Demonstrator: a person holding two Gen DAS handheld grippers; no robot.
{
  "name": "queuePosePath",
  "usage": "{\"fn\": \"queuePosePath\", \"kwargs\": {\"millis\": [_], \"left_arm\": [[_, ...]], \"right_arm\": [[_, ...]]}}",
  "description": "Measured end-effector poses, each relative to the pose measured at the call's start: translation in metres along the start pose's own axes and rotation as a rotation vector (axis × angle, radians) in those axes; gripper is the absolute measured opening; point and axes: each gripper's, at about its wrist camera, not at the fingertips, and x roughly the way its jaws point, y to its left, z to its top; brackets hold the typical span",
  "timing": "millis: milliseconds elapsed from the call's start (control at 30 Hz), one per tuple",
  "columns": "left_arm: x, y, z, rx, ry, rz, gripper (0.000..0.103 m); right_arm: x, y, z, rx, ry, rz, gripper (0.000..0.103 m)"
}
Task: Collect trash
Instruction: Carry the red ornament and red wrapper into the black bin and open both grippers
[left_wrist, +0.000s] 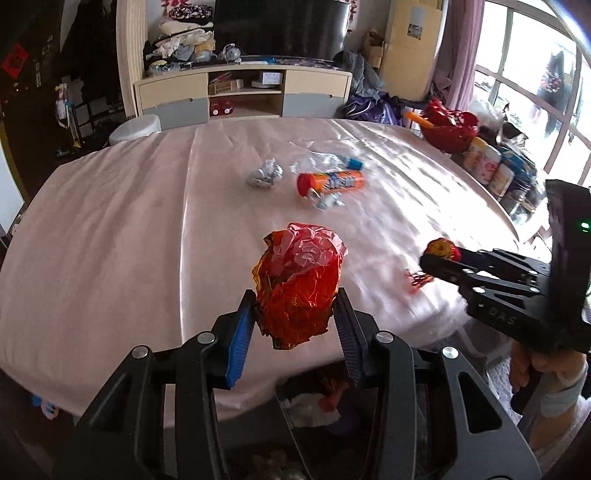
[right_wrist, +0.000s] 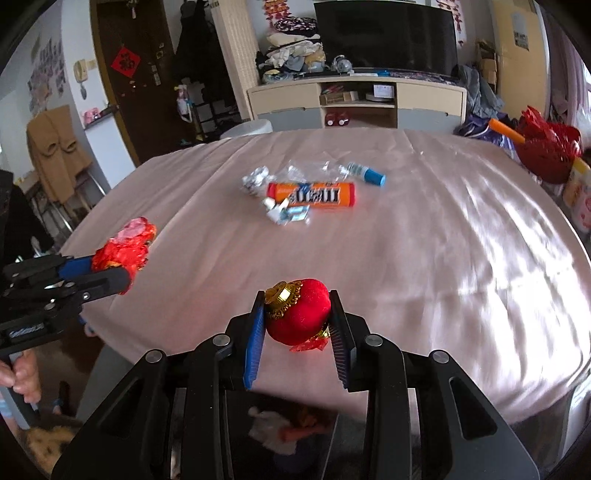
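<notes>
1. Left gripper (left_wrist: 295, 314) clamped on a crumpled red-orange wrapper (left_wrist: 299, 284), held clear above the near edge of the pink-clothed table (left_wrist: 110, 240)
2. Right gripper (right_wrist: 298, 325) clamped on a small red velvet lantern ornament (right_wrist: 301, 312), also lifted
3. Step in hand, by my reading: carrying both pieces off to a bin
4. Dark bin with litter (right_wrist: 280, 428) shows below the table edge; next move calls for positioning over it, then releasing
5. Left on the table: orange candy tube (right_wrist: 312, 195), foil ball (right_wrist: 255, 179), crushed plastic bottle (right_wrist: 340, 171)
</notes>
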Motion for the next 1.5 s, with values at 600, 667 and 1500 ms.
{"fn": "queuePosePath", "kwargs": {"millis": [600,667,1500], "left_arm": [[-0.006,-0.027,-0.103,-0.133,0.122,-0.056,0.041],[0.000,-0.031,-0.109,-0.111,0.141,-0.048,0.041],[0.025,-0.036,-0.124,-0.038,0.256,-0.046,0.070]], "right_arm": [[-0.010,0.020,-0.080,0.066,0.117,0.017,0.034],[-0.008,0.019,-0.086,0.075,0.130,0.011,0.034],[0.003,0.009,-0.096,0.165,0.166,0.011,0.071]]}}
